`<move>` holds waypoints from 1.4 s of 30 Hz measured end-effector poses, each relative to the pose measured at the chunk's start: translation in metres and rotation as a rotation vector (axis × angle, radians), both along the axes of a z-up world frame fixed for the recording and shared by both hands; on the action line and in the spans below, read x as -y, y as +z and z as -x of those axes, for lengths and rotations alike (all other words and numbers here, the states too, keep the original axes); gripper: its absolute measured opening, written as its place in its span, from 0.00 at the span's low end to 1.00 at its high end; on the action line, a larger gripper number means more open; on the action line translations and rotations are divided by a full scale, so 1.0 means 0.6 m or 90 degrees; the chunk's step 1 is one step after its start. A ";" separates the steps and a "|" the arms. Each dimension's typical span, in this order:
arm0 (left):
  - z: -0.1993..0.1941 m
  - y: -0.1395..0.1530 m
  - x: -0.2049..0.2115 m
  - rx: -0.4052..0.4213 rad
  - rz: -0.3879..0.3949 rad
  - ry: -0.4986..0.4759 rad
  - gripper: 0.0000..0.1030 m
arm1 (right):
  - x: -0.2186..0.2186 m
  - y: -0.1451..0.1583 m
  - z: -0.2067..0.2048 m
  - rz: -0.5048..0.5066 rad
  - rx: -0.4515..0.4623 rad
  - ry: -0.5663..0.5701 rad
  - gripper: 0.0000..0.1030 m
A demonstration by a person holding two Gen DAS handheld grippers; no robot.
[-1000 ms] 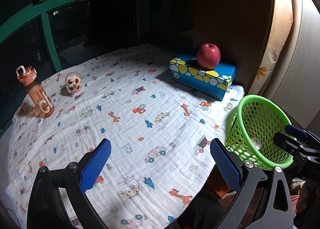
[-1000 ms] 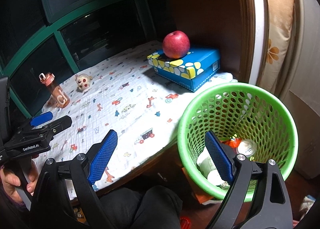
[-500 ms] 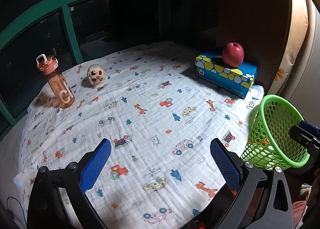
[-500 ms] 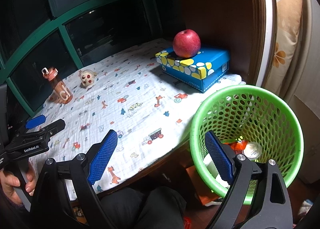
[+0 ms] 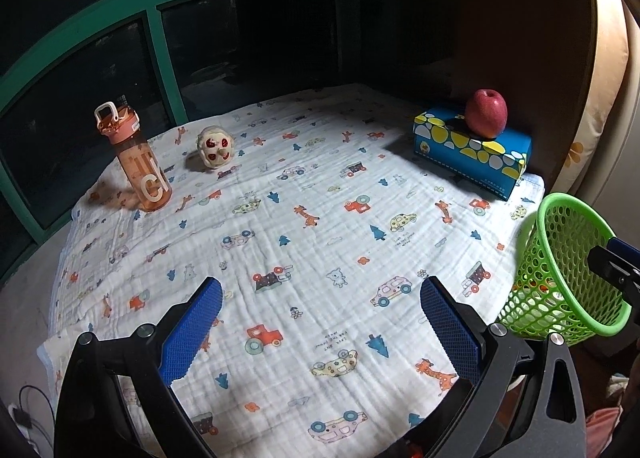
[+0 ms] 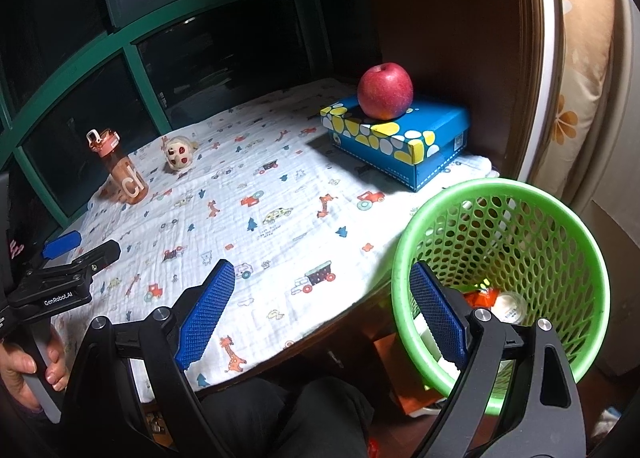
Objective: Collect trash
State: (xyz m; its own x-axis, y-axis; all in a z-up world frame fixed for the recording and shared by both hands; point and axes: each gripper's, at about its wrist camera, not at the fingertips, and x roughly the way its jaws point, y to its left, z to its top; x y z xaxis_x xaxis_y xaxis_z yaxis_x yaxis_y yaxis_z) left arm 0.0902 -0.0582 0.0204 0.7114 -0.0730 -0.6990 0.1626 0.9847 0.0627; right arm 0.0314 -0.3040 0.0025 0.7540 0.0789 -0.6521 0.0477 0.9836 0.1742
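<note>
A green mesh basket stands off the table's right edge, also in the left wrist view. Inside it lie several pieces of trash: a white lidded cup, an orange wrapper and white scraps. My left gripper is open and empty over the near part of the printed cloth. My right gripper is open and empty at the table's front edge; its right finger sits in front of the basket's near rim.
A red apple sits on a blue patterned tissue box at the back right. An orange water bottle and a small cream toy stand at the back left. Dark green-framed windows lie behind. My legs show below the table.
The left gripper has pulled back and swung left, so more of the table shows and the basket sits farther right. The right gripper has shifted slightly left. Both stayed open.
</note>
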 end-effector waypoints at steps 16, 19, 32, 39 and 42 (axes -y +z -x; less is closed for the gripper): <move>0.000 -0.006 -0.008 -0.005 -0.005 0.014 0.93 | -0.011 -0.006 -0.010 -0.003 -0.005 0.009 0.86; 0.000 -0.007 -0.008 -0.006 -0.007 0.016 0.93 | -0.013 -0.007 -0.010 -0.004 -0.006 0.011 0.86; 0.000 -0.008 -0.009 -0.005 -0.012 0.020 0.93 | -0.015 -0.009 -0.011 -0.007 -0.004 0.012 0.88; 0.001 -0.007 -0.012 -0.004 -0.010 0.024 0.93 | -0.018 -0.011 -0.012 -0.008 -0.006 0.014 0.88; 0.001 -0.008 -0.013 -0.006 -0.010 0.024 0.93 | -0.018 -0.011 -0.012 -0.008 -0.006 0.014 0.88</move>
